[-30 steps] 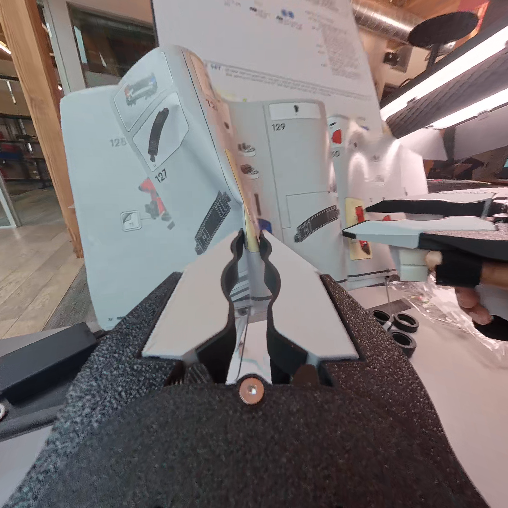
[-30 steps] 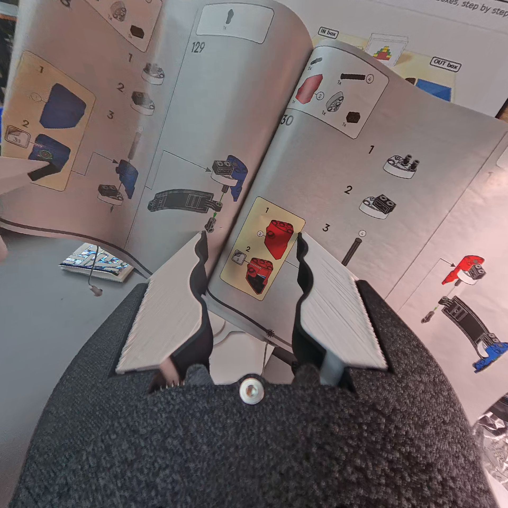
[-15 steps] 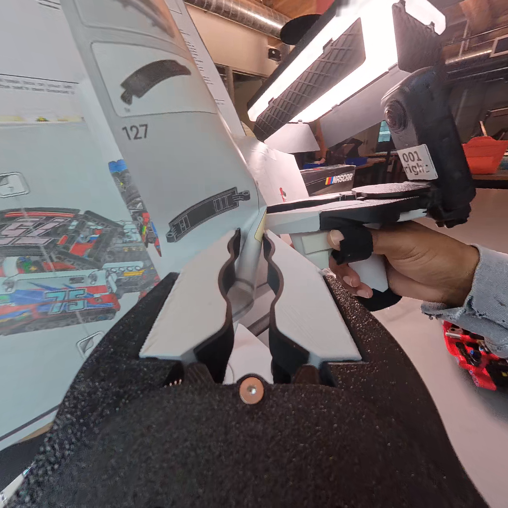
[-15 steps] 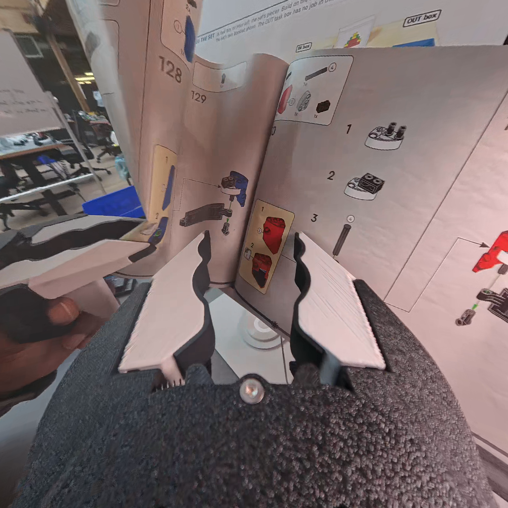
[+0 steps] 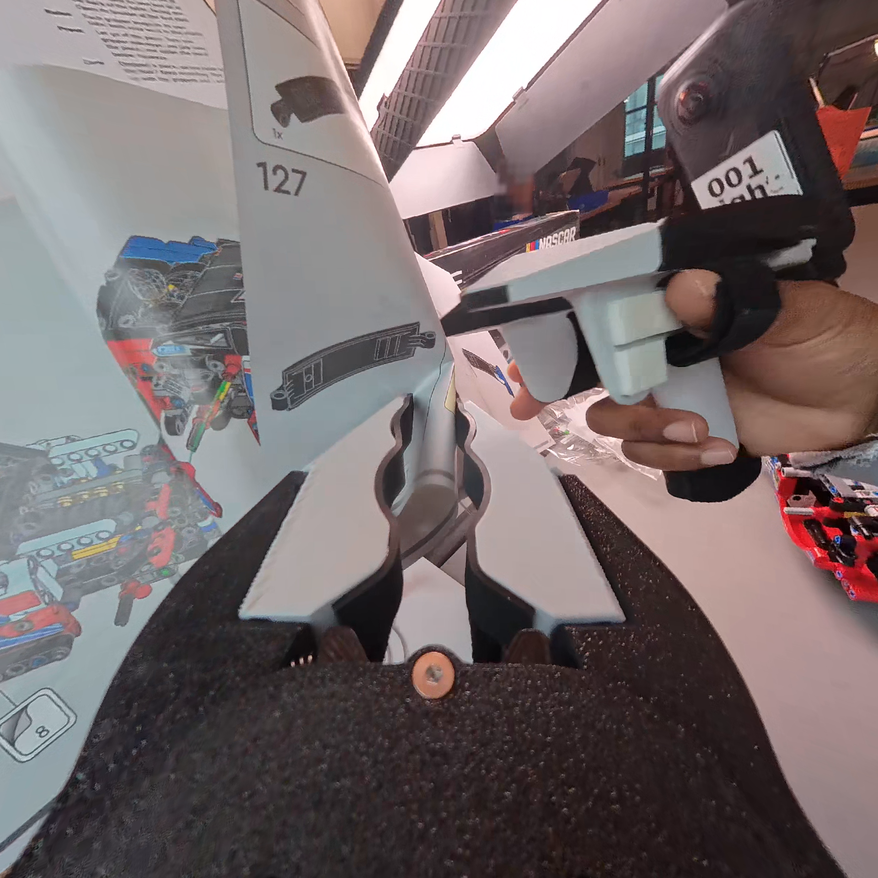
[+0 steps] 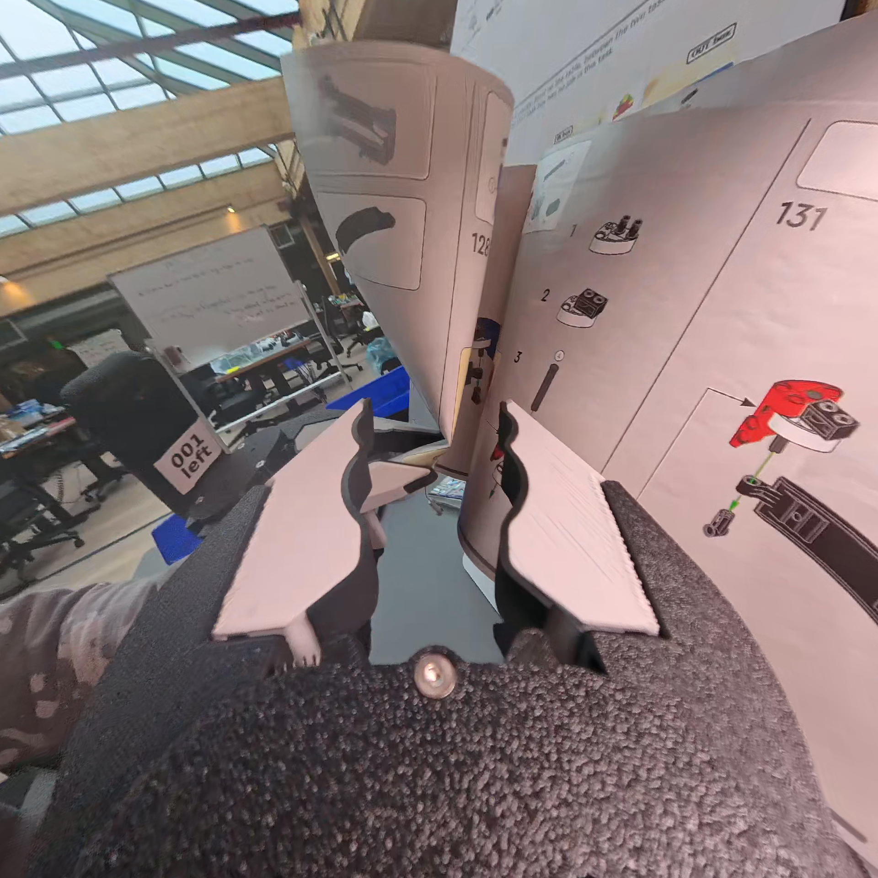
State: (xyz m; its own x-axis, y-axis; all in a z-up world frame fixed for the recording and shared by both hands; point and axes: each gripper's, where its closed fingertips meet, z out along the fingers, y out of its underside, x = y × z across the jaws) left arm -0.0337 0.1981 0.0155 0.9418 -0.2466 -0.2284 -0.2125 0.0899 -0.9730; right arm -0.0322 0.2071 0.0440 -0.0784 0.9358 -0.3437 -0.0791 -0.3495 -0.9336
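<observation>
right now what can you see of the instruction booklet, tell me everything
The instruction booklet is a glossy, pale grey stapled paper manual, held upright and fanned open above the table. Its pages show printed building steps with drawings of black, red and blue toy-brick parts and a race car. The left tongs are shut on a curled bundle of its pages near the lower edge. The right tongs are open, with a page edge standing between the fingers. Several leaves bow outward, and one stands free between the grippers.

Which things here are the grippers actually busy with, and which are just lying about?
In hand: instruction booklet, pinched by the left gripper; right gripper, open beside its pages.
Lying about: red brick model; plastic bag; black box; whiteboard.
</observation>
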